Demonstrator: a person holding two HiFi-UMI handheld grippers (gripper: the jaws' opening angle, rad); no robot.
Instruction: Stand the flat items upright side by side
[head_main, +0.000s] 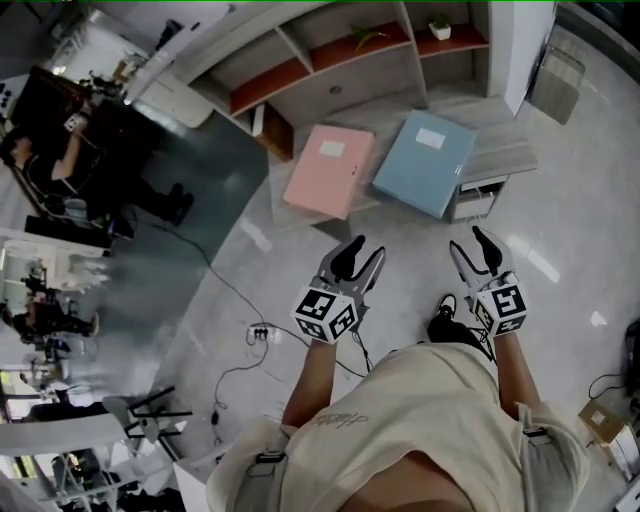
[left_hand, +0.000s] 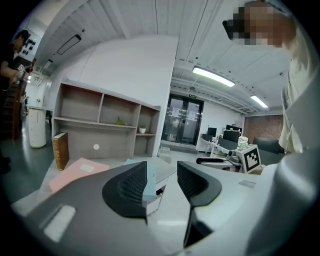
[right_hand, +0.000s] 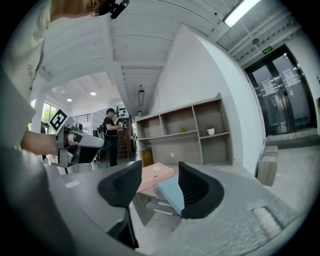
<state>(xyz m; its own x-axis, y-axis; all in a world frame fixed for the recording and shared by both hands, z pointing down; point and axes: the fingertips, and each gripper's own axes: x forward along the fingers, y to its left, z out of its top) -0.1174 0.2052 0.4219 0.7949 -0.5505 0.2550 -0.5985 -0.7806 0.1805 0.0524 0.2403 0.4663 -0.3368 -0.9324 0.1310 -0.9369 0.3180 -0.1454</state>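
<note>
pink folder, blue folder flat, long axes twd shelf | l tool, r tool jaws apart

I can read no word or number anywhere. In the upper middle of the head view, a white label on the pink folder and a second label on the blue folder are too small to read. The print on my shirt, at the bottom, is a blurred scrawl. A green sign, at the upper right of the right gripper view, is illegible. My left gripper and right gripper carry only black-and-white square markers.
</note>
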